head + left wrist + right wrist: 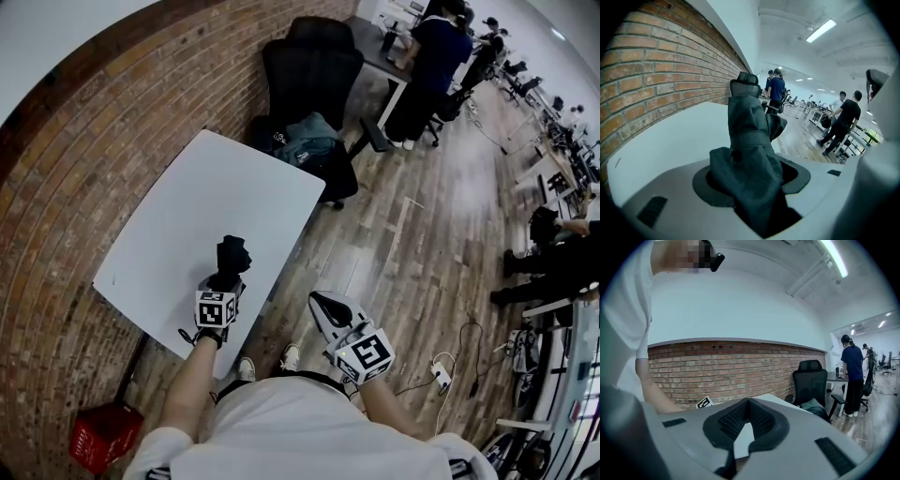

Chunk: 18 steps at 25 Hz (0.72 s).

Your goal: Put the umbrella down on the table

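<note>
- A dark folded fabric umbrella (233, 253) is being gripped by the left gripper (226, 281). Its fingers (701, 187) are being pressed onto the bundled cloth from both sides.
- In the left gripper view the umbrella (750, 140) is being held sticking out along the fingers, with a strap wrapped round its middle.
- The umbrella is being held over the near part of the white rectangular bench (216, 187), close to the bench's floor-side edge. Whether it is touching the bench top cannot be told.
- The right gripper (328, 307) is being held off the bench, over the wooden plank floor (422, 225), just beside the bench's near corner.
- In the right gripper view the ribbed black fingers (722, 425) are being kept with their tips together, and nothing is being held between them.
- The bench is being flanked by a red brick wall (56, 187).
- A black office chair (309, 66) is being used at the bench's far end, with a grey-green bundle of cloth (305, 141) lying on its seat.
- A red plastic crate (103, 436) is being kept on the floor by the wall, beside the bench's near end.
- Desks further back in the room are being used by several people.
</note>
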Each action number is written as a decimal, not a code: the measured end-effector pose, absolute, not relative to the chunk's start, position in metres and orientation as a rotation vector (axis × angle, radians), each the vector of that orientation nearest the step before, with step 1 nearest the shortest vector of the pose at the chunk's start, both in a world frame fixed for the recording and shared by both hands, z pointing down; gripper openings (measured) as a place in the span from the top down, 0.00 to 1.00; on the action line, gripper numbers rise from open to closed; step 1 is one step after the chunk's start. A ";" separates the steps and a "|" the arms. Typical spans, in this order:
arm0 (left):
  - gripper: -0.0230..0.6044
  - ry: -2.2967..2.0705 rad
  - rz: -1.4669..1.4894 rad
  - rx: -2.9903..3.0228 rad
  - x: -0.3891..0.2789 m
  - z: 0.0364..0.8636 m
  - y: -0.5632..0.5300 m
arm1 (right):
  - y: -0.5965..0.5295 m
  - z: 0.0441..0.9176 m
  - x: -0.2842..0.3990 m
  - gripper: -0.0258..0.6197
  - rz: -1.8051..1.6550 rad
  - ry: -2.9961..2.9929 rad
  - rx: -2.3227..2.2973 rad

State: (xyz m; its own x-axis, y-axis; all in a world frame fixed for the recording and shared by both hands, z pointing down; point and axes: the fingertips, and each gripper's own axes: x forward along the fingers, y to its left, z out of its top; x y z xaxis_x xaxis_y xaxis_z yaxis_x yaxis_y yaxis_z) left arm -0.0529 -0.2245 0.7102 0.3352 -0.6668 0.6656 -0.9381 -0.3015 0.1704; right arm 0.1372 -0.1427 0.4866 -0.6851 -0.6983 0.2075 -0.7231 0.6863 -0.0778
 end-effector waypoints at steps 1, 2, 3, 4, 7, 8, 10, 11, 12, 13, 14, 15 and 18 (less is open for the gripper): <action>0.57 -1.397 0.658 2.062 -0.052 0.711 -0.226 | -0.143 0.487 0.137 0.93 0.229 -2.733 1.164; 0.57 -1.393 0.661 2.059 -0.052 0.713 -0.228 | -0.143 0.486 0.137 0.93 0.227 -2.732 1.166; 0.57 -1.390 0.665 2.056 -0.052 0.714 -0.230 | -0.143 0.486 0.138 0.93 0.226 -2.730 1.170; 0.57 -1.388 0.670 2.053 -0.052 0.716 -0.232 | -0.143 0.486 0.138 0.93 0.226 -2.728 1.173; 0.57 -1.391 0.664 2.037 -0.053 0.718 -0.237 | -0.142 0.485 0.139 0.93 0.220 -2.726 1.181; 0.57 -1.392 0.659 2.032 -0.054 0.718 -0.238 | -0.141 0.484 0.140 0.93 0.218 -2.726 1.183; 0.57 -1.393 0.661 2.029 -0.054 0.719 -0.241 | -0.141 0.484 0.142 0.93 0.223 -2.720 1.192; 0.57 -1.392 0.669 2.028 -0.054 0.721 -0.242 | -0.141 0.485 0.144 0.93 0.228 -2.715 1.198; 0.57 -1.390 0.678 2.026 -0.054 0.723 -0.243 | -0.140 0.486 0.146 0.93 0.231 -2.711 1.202; 0.57 -1.389 0.686 2.023 -0.054 0.725 -0.244 | -0.139 0.487 0.147 0.93 0.233 -2.710 1.204; 0.57 -1.390 0.693 2.022 -0.053 0.726 -0.245 | -0.138 0.488 0.148 0.93 0.233 -2.709 1.205; 0.57 -1.391 0.697 2.021 -0.053 0.728 -0.247 | -0.138 0.489 0.150 0.93 0.235 -2.706 1.208; 0.57 -1.388 0.712 2.020 -0.050 0.729 -0.253 | -0.138 0.490 0.156 0.93 0.242 -2.698 1.224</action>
State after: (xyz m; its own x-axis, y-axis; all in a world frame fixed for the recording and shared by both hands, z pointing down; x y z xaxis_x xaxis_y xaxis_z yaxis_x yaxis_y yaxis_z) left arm -0.0496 -0.2532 0.7294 0.3159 -0.6334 0.7064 -0.9433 -0.2899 0.1618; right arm 0.1558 -0.1380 0.4901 -0.6489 -0.7287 0.2190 -0.7560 0.6499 -0.0776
